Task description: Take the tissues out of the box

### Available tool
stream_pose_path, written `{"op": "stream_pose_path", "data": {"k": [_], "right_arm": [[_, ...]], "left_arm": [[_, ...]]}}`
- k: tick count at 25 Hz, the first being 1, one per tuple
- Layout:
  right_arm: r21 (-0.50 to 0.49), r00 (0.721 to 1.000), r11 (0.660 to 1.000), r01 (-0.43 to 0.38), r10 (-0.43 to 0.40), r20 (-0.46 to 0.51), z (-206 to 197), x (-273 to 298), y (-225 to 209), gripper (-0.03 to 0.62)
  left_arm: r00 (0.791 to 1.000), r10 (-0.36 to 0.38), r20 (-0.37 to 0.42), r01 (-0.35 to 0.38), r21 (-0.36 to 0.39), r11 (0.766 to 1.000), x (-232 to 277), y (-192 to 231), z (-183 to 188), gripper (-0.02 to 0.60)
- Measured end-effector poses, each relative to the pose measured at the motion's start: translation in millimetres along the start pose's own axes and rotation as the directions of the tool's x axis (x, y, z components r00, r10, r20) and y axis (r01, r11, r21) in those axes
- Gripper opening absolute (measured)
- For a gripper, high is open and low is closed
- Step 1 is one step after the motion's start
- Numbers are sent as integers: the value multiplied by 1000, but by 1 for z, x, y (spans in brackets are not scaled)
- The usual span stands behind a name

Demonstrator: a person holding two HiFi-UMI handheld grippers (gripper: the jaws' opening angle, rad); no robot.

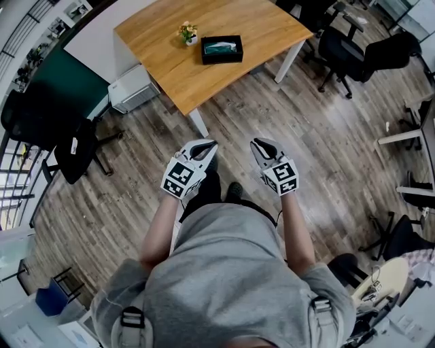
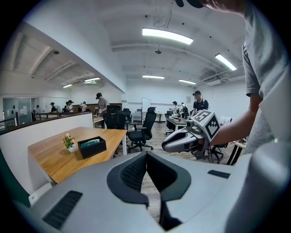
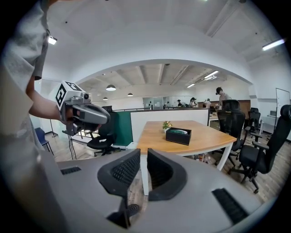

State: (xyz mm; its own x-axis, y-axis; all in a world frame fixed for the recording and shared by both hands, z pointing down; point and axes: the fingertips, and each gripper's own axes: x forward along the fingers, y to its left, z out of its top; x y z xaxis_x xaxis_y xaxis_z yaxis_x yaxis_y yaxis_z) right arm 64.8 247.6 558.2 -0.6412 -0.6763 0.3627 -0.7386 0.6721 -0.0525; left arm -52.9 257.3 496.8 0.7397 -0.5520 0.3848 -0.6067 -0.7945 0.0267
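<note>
Box: the tissue box point(image 1: 221, 49) is sitting on the wooden table point(image 1: 265, 20), just beside a small potted plant point(image 1: 188, 32), with a pale tissue point(image 1: 220, 47) showing in its top opening.
Person: the person is standing on the wood floor point(image 1: 319, 156), well apart from the table, so nothing is within reach of the box yet.
Left gripper: the left gripper point(image 1: 208, 145) is being held out in front of the body with its jaws pressed fully together and nothing between them.
Right gripper: the right gripper point(image 1: 259, 145) is hovering beside it with the jaws almost together, a thin gap showing between the pads, and it is gripping nothing.
Step in hand: the person appears to be approaching the table; no tissue is being drawn out yet.
Approach: the person is facing the near corner of the table, so walking up to that edge should bring the box squarely in front of both grippers.
Jaws: both pairs will likely need opening before they come down, since neither is parted enough to take a tissue.
Grip: one gripper steadying the box wall while the other is pinching the exposed tissue near its middle looks the safer way, as a light box may lift with the pull.
Pull: drawing straight upward, slowly, should help the sheet come free without tearing.
Watch for: the plant is standing close to the box's left end and could be knocked over.
</note>
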Motion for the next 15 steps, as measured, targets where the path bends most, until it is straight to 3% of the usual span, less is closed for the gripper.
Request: {"op": "stream_pose_path", "data": {"k": [7, 11, 15], "right_arm": [[52, 999, 998, -28, 27, 29, 5, -3, 0, 99], [40, 999, 999, -34, 33, 30, 8, -2, -2, 130], [7, 1000, 1000, -15, 14, 25, 5, -4, -5, 171]], "left_arm": [[1000, -17, 7, 17, -6, 1000, 2, -5, -2, 21], [1000, -22, 8, 22, -5, 1000, 6, -6, 0, 26], [1000, -23, 2, 23, -9, 1000, 8, -8, -1, 71]]}}
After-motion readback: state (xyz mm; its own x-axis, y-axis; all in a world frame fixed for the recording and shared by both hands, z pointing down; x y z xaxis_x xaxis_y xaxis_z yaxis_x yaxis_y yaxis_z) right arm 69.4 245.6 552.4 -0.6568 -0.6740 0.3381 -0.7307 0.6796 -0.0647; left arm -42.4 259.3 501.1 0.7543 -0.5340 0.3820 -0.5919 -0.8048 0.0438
